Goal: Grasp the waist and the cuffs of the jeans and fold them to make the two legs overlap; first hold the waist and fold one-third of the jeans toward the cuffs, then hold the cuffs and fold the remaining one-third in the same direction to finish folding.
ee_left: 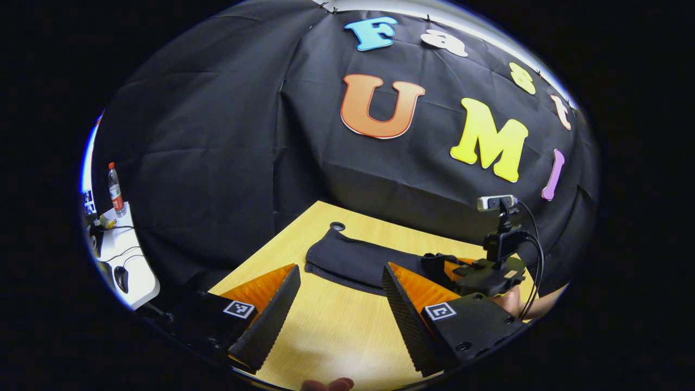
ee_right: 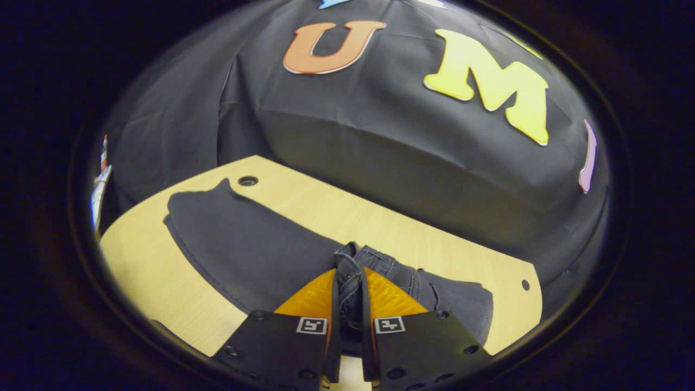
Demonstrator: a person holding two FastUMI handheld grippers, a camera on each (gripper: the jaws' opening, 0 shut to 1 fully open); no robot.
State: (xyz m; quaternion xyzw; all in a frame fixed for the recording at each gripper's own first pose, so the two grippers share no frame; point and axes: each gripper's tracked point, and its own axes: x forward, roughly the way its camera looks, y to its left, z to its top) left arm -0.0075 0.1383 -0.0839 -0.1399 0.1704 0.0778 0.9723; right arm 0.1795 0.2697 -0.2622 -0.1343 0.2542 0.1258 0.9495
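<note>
Dark jeans [ee_left: 353, 260] lie flat on the wooden table [ee_left: 326, 331], legs stretched to the left in the right gripper view. My left gripper [ee_left: 341, 271] hangs open above the table's near side, nothing between its fingers, the jeans just beyond its tips. My right gripper [ee_right: 348, 274] is shut on a bunched fold of the jeans' waist [ee_right: 350, 260], with denim squeezed between both fingers. The rest of the jeans [ee_right: 244, 244] spreads away to the left. In the left gripper view the right gripper [ee_left: 478, 271] sits at the jeans' right end, held by a hand [ee_left: 513, 301].
A cable hole [ee_left: 337, 226] pierces the table just behind the jeans, and a smaller hole [ee_right: 525, 284] marks the far right corner. A white side desk [ee_left: 127, 266] with a water bottle [ee_left: 114, 190] stands off to the left. Black cloth walls the table's back.
</note>
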